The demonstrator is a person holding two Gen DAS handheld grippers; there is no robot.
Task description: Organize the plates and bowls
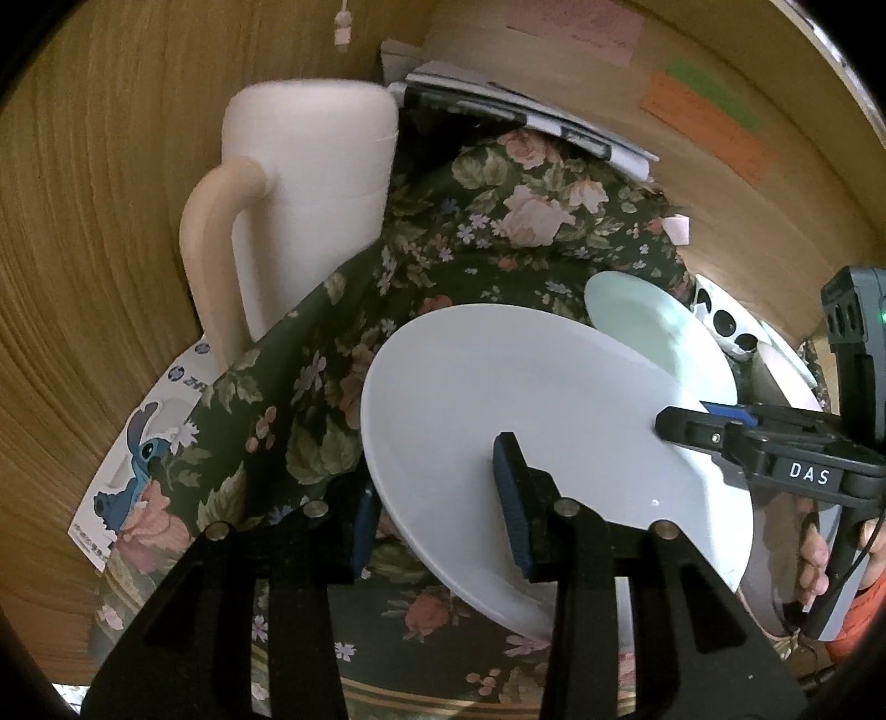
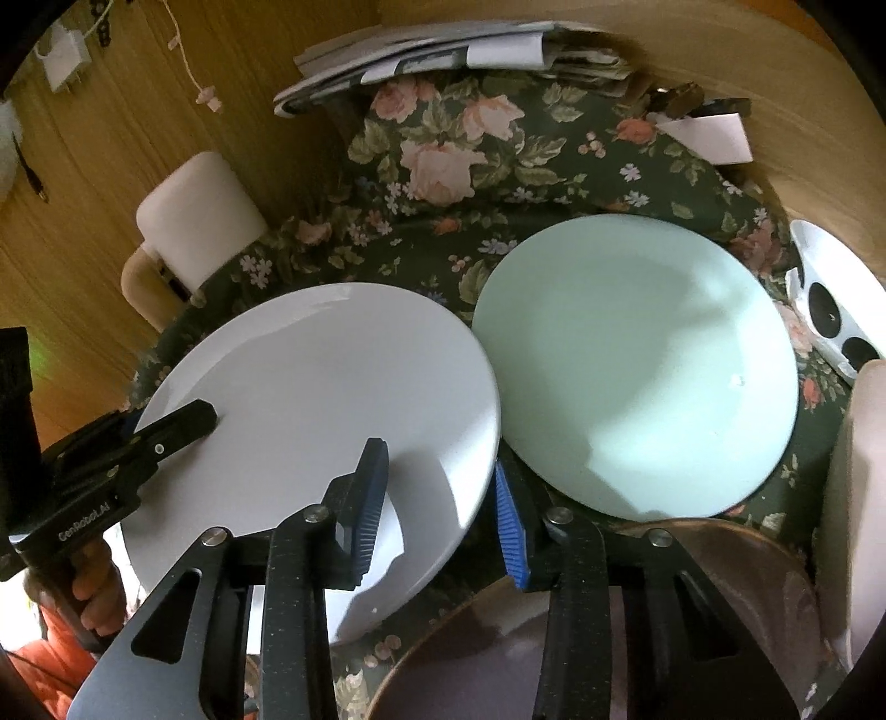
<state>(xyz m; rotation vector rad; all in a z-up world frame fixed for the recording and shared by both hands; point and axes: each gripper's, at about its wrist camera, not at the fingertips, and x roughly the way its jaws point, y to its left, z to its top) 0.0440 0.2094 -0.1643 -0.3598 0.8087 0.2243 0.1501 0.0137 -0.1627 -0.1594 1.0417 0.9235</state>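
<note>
A white plate (image 2: 310, 399) was held above the floral cloth (image 2: 443, 183) by both grippers, tilted, with its right rim just touching or overlapping the rim of a pale green plate (image 2: 637, 365) that lay flat on the cloth toward the table's right side. The white plate was plain, glossy and empty; the green plate was also empty, with a small speck near its right rim. The left gripper (image 1: 443, 509) was seen clamped on the white plate's near-left rim, one blue pad (image 1: 512, 498) on the upper face and the other under the rim, the jaws narrow. The right gripper (image 2: 443, 509) straddled the plate's opposite rim, one pad (image 2: 371, 498) over the upper face and the other outside and below the edge; whether its pads pressed on the plate could not be told. A brown dish (image 2: 554, 637) sat at the table's near edge beneath the right gripper; its contents could not be made out. A white jug (image 1: 310, 210) with a cream handle stood at the left edge of the table, and a stack of papers (image 2: 432, 50) lay along the far edge. A white tray (image 2: 830, 299) with dark round holes rested at the right edge. A sleeve (image 2: 50, 642) in orange was visible behind the left gripper's handle.
</note>
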